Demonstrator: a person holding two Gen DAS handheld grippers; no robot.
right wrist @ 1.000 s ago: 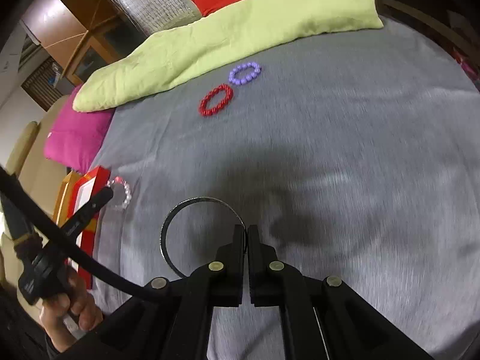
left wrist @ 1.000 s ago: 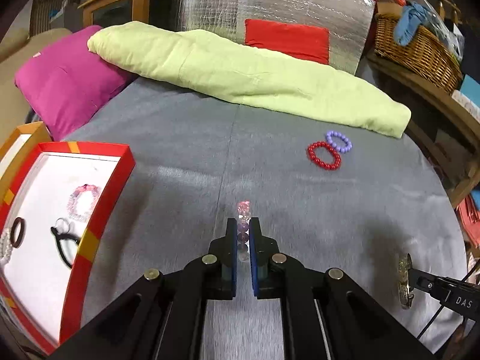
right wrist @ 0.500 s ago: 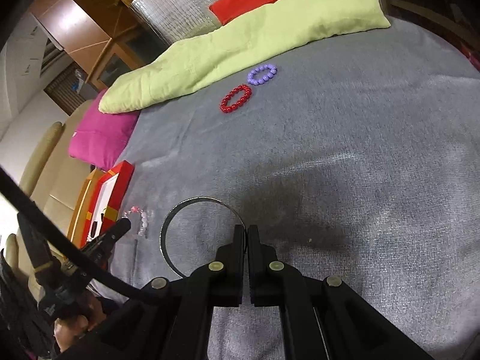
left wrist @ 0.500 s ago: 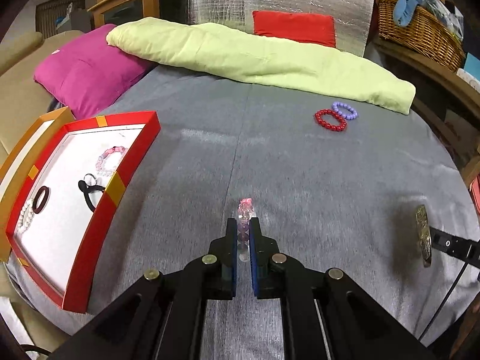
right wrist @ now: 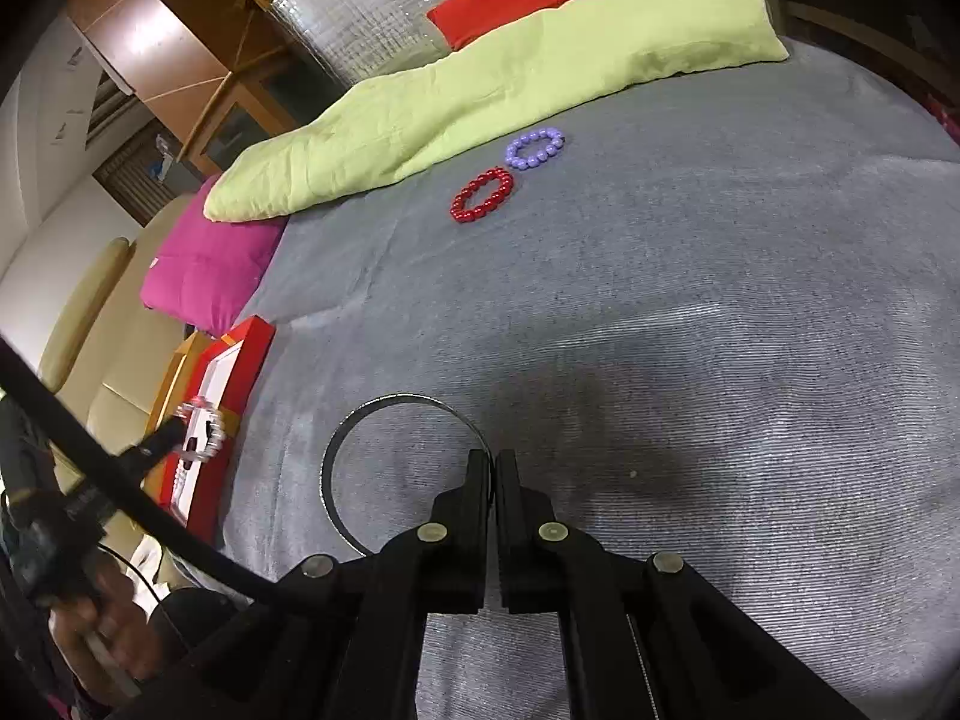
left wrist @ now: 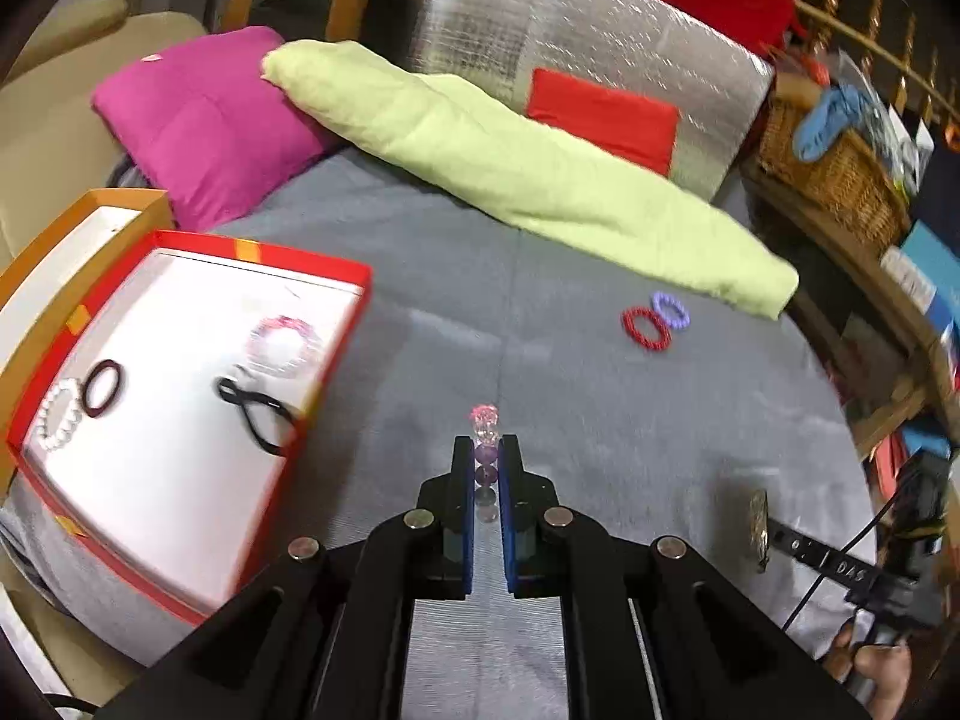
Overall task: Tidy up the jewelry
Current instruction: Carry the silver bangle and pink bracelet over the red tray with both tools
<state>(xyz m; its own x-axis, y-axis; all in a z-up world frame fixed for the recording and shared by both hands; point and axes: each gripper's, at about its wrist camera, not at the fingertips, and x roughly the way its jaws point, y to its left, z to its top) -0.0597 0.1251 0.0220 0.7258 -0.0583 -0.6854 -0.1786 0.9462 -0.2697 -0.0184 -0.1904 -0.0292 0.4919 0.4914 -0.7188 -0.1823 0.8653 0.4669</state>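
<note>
Left wrist: left gripper [left wrist: 485, 468] was clamped on a pink-purple bead bracelet [left wrist: 485, 429], carried above the grey bedspread [left wrist: 540, 372] near the red tray [left wrist: 336, 354]'s right edge; best to clear the rim and part the jaws low over bare white floor, away from pieces inside.

Right wrist: right gripper [right wrist: 493, 468] was pinched shut on a thin metal bangle [right wrist: 360, 420]; red bracelet [right wrist: 483, 195], purple bracelet [right wrist: 534, 148] lay by the green pillow [right wrist: 510, 72].

The left hand-held gripper [left wrist: 485, 450] has neared the red tray [left wrist: 336, 354].
</note>
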